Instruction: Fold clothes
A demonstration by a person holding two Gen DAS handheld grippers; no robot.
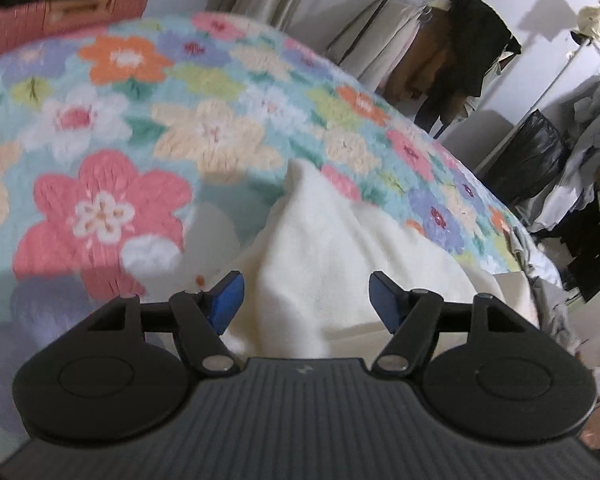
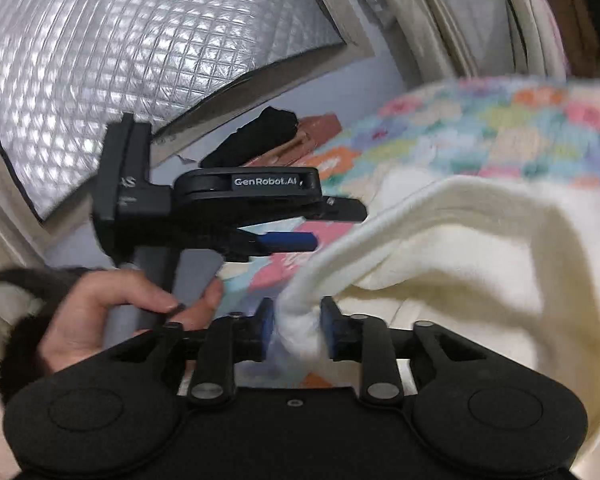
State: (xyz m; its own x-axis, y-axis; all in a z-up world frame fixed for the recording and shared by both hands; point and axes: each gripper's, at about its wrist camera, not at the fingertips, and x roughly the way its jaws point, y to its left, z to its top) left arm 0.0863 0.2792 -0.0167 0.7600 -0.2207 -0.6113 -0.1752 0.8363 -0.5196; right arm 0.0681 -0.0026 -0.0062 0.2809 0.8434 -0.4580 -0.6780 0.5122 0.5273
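A cream knitted garment lies on the flowered bedspread. My left gripper is open above it, its blue pads wide apart on either side of a raised fold. My right gripper is shut on a bunched ribbed edge of the same cream garment and lifts it off the bed. The left gripper also shows in the right wrist view, held in a bare hand, open above the bedspread.
A clothes rack with hanging garments and a heap of clothes stand right of the bed. A red box with black cloth on it lies at the bed's far left. A quilted silver sheet leans on the wall.
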